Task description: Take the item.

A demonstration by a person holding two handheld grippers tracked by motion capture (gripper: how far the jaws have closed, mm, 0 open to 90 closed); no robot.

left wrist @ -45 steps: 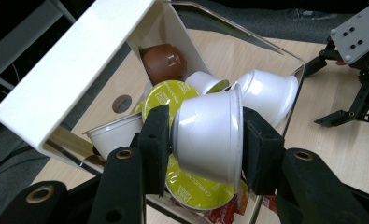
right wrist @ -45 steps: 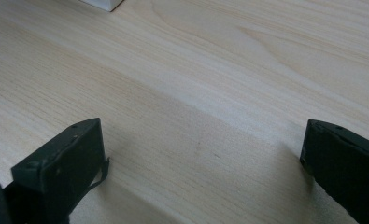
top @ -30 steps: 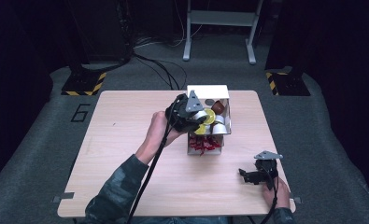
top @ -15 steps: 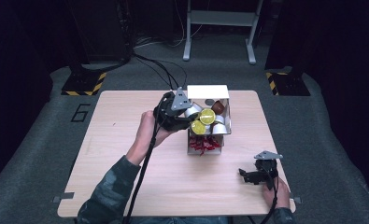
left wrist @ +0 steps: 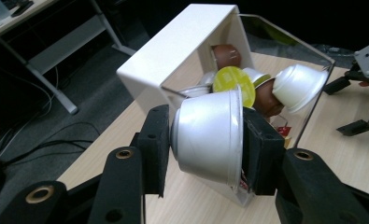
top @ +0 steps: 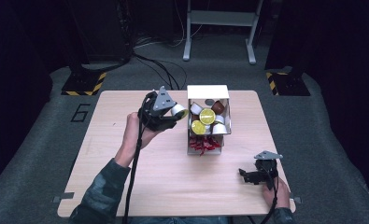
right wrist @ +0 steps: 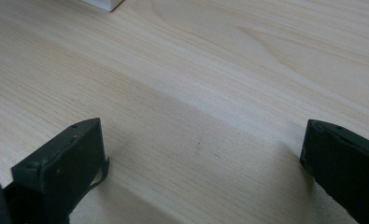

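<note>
High view: left gripper (top: 175, 113) is raised above the table (top: 126, 186), just left of the white box (top: 208, 92), with a silver coffee capsule (top: 178, 111) pinched at its tip. The box lies open toward the camera and is heaped with more capsules, a yellow-lidded one (top: 207, 116) on top; likely the open face is turned this way so each can be picked out from the side. Right gripper (top: 252, 176) sits low near the table's right front corner, well apart from the box, probably parked out of the way.

Left gripper view: jaws closed on the capsule (left wrist: 210, 135), one pad on its base, the other on its lid, so it is held sideways across its length. That grip suits the tapered cup, which would slip if squeezed on its slope. Box (left wrist: 182, 46) and remaining capsules sit just beyond.

Right gripper view: jaws stand wide apart, nothing between them, only bare wood (right wrist: 196, 93) beneath. Idle, by the look of it.
</note>
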